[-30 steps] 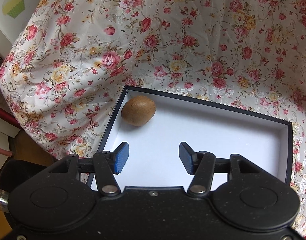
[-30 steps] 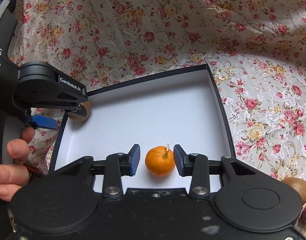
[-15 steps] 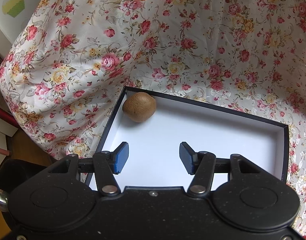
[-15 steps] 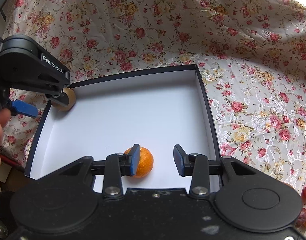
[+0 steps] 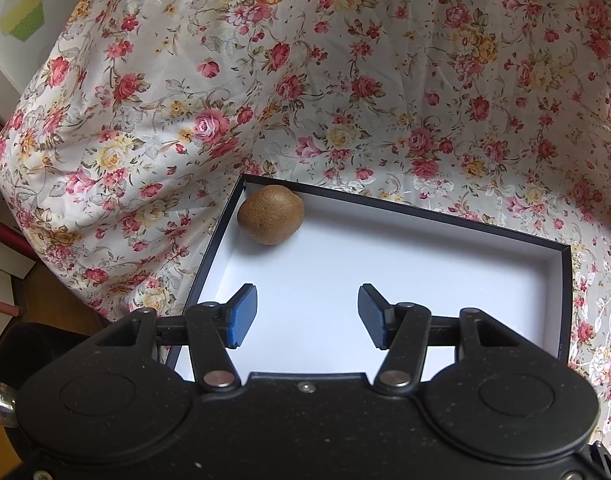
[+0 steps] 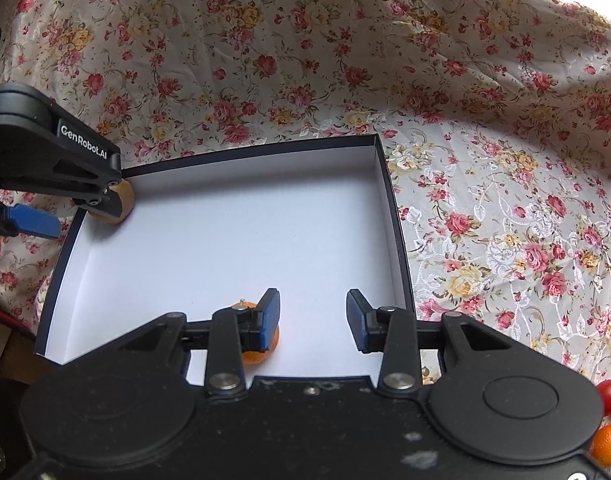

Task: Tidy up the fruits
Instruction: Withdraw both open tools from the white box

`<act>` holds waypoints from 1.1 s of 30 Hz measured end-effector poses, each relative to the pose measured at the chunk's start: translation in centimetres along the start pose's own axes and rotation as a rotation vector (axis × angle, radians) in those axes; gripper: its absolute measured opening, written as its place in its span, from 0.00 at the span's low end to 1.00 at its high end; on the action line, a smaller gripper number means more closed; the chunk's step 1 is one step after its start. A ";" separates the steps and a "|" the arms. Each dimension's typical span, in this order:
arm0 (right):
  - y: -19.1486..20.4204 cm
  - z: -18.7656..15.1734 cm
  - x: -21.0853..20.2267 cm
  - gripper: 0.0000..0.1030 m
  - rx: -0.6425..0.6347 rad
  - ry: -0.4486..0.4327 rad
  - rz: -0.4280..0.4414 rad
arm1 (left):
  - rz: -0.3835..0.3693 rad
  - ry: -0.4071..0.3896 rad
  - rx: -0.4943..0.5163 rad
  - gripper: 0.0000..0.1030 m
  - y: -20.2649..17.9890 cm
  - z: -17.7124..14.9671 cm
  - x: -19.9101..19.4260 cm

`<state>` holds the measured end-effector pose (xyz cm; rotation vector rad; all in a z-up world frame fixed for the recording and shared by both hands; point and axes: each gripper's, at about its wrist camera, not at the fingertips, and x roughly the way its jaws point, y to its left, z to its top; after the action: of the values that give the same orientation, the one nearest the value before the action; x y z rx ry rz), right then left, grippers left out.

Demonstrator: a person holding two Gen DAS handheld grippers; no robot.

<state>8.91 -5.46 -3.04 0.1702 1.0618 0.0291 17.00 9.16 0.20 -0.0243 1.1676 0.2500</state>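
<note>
With both grippers' jaws apart and empty, the right gripper (image 6: 312, 318) is nearer the loose tangerine (image 6: 609, 443) and cherry tomato (image 6: 610, 397) at lower right, outside the box (image 6: 393, 216).

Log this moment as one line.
left hand-held gripper: open, empty | right hand-held gripper: open | orange, kiwi: in box
</note>
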 end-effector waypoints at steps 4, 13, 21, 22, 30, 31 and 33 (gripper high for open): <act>0.7 0.0 0.5 0.39 -0.040 0.049 -0.001 | -0.002 -0.002 -0.001 0.60 0.0 0.0 -0.1; 0.0 0.0 1.6 0.39 0.025 0.133 0.030 | -0.005 -0.012 0.011 0.60 -0.3 0.0 -0.3; 0.4 -0.2 1.3 0.37 0.002 0.127 0.024 | -0.008 -0.021 0.013 0.60 -0.5 0.0 -0.7; 0.7 -0.3 1.0 0.37 -0.013 0.103 0.013 | -0.008 -0.023 0.016 0.60 -0.6 0.0 -0.7; 0.9 -0.6 -1.8 0.37 -0.021 -0.048 -0.025 | -0.013 -0.028 0.028 0.60 -1.4 -0.1 -1.2; 0.7 -0.4 -1.8 0.37 -0.018 -0.045 -0.029 | -0.014 -0.030 0.032 0.60 -1.6 -0.1 -1.2; 0.4 -0.3 -1.7 0.37 -0.023 -0.029 -0.041 | -0.013 -0.033 0.038 0.60 -1.9 -0.1 -1.4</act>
<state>7.87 -5.22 -1.65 0.1271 1.0351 0.0018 16.77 7.08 1.21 0.0049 1.1387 0.2158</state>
